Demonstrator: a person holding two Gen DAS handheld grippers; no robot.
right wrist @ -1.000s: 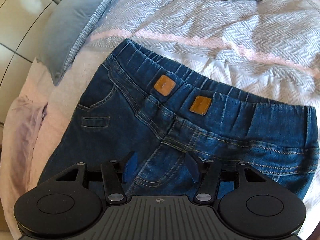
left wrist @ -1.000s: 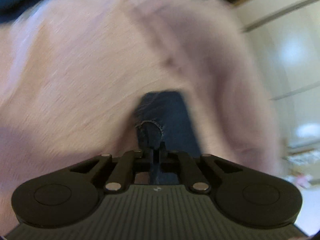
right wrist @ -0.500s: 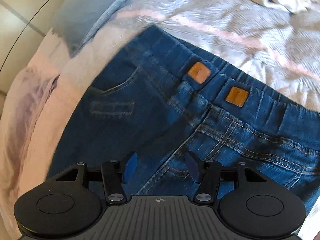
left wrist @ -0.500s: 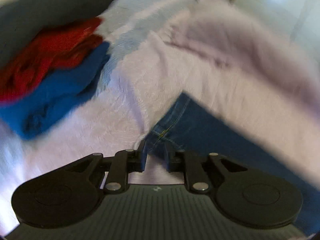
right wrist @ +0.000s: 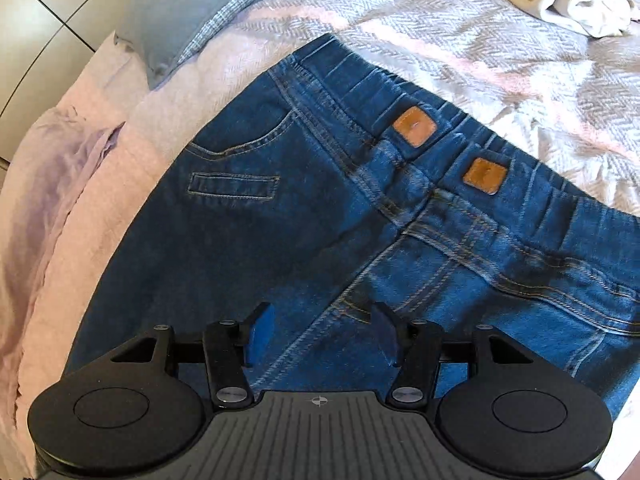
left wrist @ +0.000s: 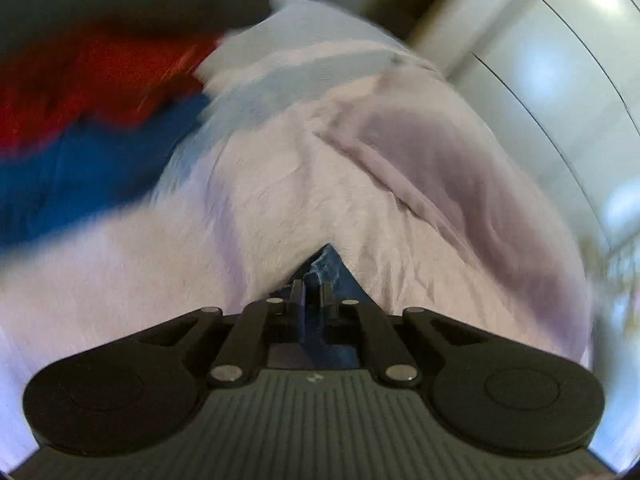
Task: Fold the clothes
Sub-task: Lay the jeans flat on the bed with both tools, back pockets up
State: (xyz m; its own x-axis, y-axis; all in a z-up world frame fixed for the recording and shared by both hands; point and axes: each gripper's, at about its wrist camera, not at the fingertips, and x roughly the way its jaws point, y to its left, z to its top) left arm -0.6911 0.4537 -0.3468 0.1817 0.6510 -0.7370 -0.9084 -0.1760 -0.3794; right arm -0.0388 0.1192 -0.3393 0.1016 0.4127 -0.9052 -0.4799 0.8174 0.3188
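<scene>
Left gripper (left wrist: pixel 313 294) reclosed since half-second ago — jaws clamped on jeans (left wrist: pixel 325 268) hem, mostly hidden; right gripper (right wrist: pixel 320 334) jaws apart.

Jeans (right wrist: pixel 320 216): dark blue denim w/ orange-tan stitching, lying flat on the bed, waistband toward the far side. Elastic waistband has two brown leather patches (right wrist: pixel 414 126) side by side. A pocket & a narrow welt slit show on the left part. In left wrist view, only a small denim edge (left wrist: pixel 326 268) is seen, probably the hem; view is blurred.
</scene>
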